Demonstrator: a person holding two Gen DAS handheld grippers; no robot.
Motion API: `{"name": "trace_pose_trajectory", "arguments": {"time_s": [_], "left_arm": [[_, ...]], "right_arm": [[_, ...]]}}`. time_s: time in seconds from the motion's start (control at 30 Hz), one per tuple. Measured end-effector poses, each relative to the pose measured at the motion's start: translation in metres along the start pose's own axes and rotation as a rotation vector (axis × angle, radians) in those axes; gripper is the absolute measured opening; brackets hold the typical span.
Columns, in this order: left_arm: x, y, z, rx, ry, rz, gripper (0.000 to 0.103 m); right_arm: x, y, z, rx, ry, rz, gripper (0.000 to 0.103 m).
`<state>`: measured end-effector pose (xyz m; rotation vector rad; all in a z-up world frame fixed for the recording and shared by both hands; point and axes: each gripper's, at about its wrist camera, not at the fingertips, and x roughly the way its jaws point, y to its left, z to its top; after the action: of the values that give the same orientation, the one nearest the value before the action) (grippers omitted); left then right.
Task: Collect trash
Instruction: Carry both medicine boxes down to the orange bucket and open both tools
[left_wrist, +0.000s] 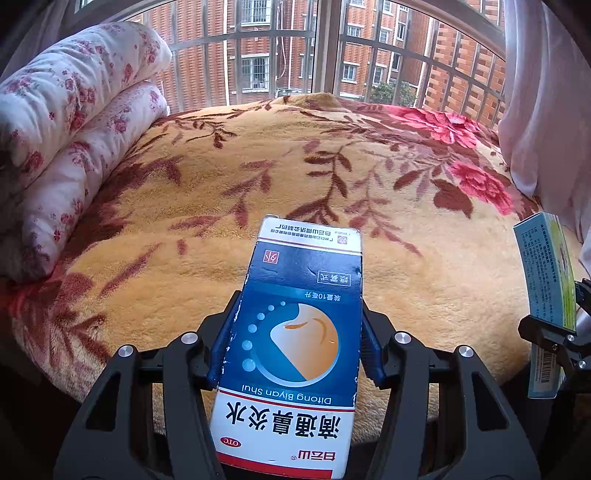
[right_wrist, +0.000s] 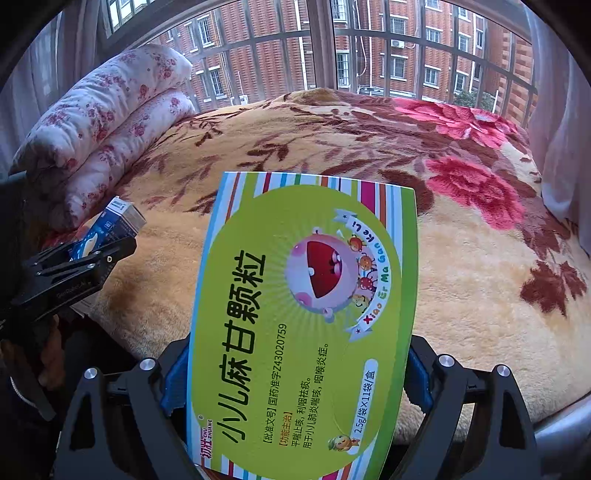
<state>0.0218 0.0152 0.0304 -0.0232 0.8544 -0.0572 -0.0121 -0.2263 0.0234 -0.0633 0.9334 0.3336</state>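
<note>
My left gripper (left_wrist: 297, 343) is shut on a blue and white medicine box (left_wrist: 295, 332), held above the near edge of the bed. My right gripper (right_wrist: 295, 373) is shut on a green medicine box (right_wrist: 303, 321) with a cartoon face, also above the bed's near edge. The green box shows at the right edge of the left wrist view (left_wrist: 546, 291). The blue box and left gripper show at the left of the right wrist view (right_wrist: 107, 229).
A bed with a yellow floral blanket (left_wrist: 258, 177) fills both views. A folded white floral quilt (left_wrist: 74, 122) lies at its left. A barred window (left_wrist: 295, 48) is behind the bed, with pale curtains (left_wrist: 543, 110) at the right.
</note>
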Motion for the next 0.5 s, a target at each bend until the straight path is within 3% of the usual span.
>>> {"name": "trace_pose_trajectory", "arguments": {"time_s": [0.5], "left_arm": [[-0.017, -0.027, -0.035, 0.095, 0.019, -0.028, 0.054]], "right_arm": [[-0.02, 0.024, -0.063, -0.056, 0.048, 0.049, 0.088]]}}
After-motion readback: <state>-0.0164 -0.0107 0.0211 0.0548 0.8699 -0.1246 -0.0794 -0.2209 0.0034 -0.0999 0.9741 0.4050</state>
